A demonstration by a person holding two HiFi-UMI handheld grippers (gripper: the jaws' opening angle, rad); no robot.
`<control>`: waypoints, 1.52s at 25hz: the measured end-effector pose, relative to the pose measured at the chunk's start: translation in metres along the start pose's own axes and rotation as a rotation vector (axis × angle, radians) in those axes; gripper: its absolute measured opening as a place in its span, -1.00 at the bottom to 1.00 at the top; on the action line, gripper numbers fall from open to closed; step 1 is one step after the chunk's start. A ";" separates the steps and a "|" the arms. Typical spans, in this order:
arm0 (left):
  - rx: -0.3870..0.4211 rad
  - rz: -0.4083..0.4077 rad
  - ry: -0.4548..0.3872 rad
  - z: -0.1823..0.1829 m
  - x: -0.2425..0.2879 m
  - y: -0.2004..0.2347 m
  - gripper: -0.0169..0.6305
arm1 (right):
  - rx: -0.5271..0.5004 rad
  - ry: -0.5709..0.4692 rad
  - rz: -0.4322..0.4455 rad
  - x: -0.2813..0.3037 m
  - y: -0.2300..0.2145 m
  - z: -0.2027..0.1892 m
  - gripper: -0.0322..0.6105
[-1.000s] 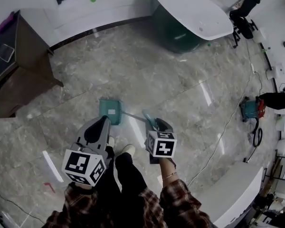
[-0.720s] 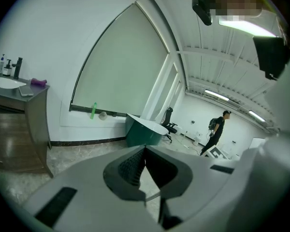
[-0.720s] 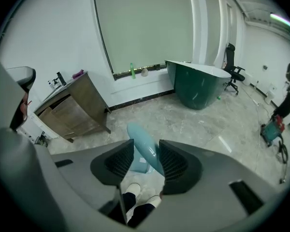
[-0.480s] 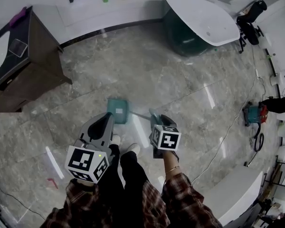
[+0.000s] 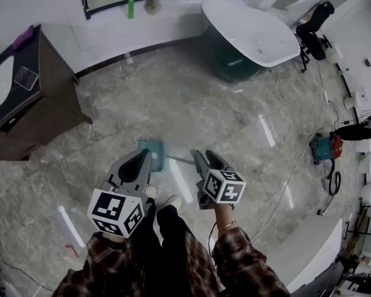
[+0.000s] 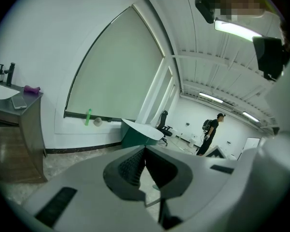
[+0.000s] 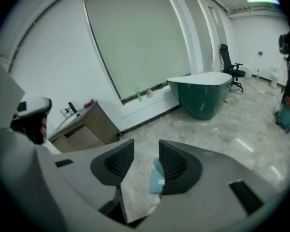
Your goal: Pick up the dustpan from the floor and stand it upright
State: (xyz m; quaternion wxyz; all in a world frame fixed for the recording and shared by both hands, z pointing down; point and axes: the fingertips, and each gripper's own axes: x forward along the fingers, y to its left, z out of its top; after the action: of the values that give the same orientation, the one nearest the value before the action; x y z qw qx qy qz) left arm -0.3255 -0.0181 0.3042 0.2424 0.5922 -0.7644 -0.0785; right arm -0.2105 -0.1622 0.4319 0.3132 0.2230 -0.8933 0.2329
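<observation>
A teal dustpan (image 5: 152, 149) lies flat on the grey marble floor just ahead of the person's feet, its thin handle (image 5: 180, 161) running to the right. My left gripper (image 5: 146, 156) hangs over the pan's near edge and hides part of it; its jaws are shut with nothing between them. My right gripper (image 5: 204, 158) hovers over the handle's right end, open. In the right gripper view the dustpan (image 7: 157, 176) shows down through the gap between the jaws, untouched. A sliver of the teal dustpan (image 6: 156, 186) peeks out below the shut jaws in the left gripper view.
A wooden cabinet (image 5: 34, 98) stands at the left. A dark green tub with a white top (image 5: 250, 26) sits at the back, an office chair (image 5: 314, 23) beside it. A teal and red machine (image 5: 326, 146) with cables lies at the right, a white counter (image 5: 309, 246) at the lower right.
Both grippers have drifted slightly to the right and forward over the dustpan. The dustpan still lies on the floor. The head camera has shifted a little.
</observation>
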 end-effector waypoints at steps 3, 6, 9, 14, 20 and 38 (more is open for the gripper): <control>0.020 -0.028 -0.017 0.024 -0.005 -0.018 -0.91 | 0.049 -0.141 0.092 -0.040 0.024 0.044 -0.38; 0.050 -0.041 -0.032 0.047 -0.009 -0.037 -0.91 | 0.024 -0.250 0.163 -0.083 0.050 0.085 -0.38; 0.083 -0.052 -0.066 0.066 -0.014 -0.065 -0.91 | -0.067 -0.312 0.221 -0.121 0.073 0.109 -0.54; 0.167 -0.092 -0.135 0.093 -0.025 -0.117 -0.91 | -0.167 -0.398 0.302 -0.170 0.104 0.134 -0.79; 0.217 -0.149 -0.167 0.101 -0.025 -0.167 -0.91 | -0.271 -0.498 0.290 -0.220 0.110 0.149 -0.87; 0.177 -0.027 -0.184 0.100 -0.037 -0.154 -0.91 | -0.326 -0.409 0.389 -0.210 0.125 0.143 -0.87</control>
State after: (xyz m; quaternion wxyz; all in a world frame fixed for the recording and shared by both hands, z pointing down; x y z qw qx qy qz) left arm -0.2316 -0.0443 0.1447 0.1168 0.6120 -0.7793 -0.0678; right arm -0.1963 -0.0900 0.1586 0.1085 0.0371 -0.9891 0.0926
